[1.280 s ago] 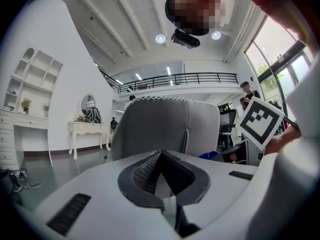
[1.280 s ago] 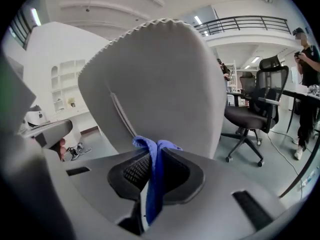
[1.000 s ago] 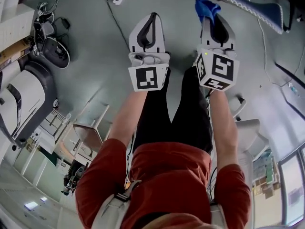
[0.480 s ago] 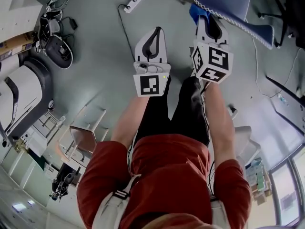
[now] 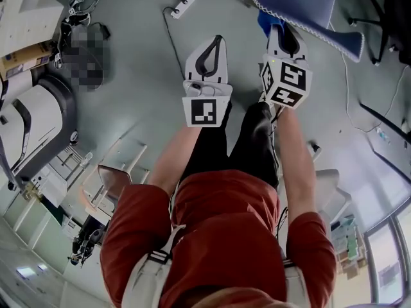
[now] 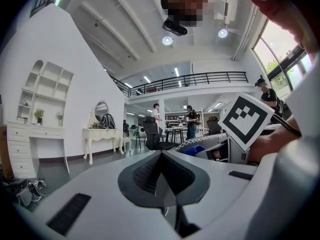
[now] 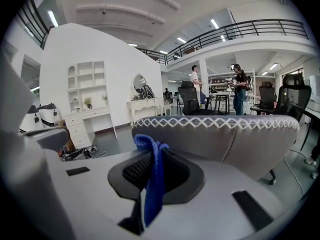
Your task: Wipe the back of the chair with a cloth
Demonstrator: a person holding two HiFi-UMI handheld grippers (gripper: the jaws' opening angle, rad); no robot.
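The right gripper is pinched shut on a blue cloth. The cloth is caught between the jaw tips, with a fold bunched above them and a strip hanging down the gap. In the head view this gripper points forward, with the cloth poking out at its tip, just beside the stitched edge of the chair back. I cannot tell whether cloth and chair are touching. From the right gripper view the chair back stands close ahead of the jaws, a grey padded panel with a white zigzag seam along its top. The left gripper has its jaws pressed together on nothing. In the head view it is held level beside the right one, over the bare floor and clear of the chair. I judge the task to be at its start. The cloth is in hand and brought up to the chair, but no stroke across the back shows as done, so the whole wipe remains. Farther off a power strip lies on the floor, and a white dressing table with a mirror stands by the wall with people beyond it. No brand, label or readable writing shows. The only print is the black-and-white square marker on each gripper's cube.
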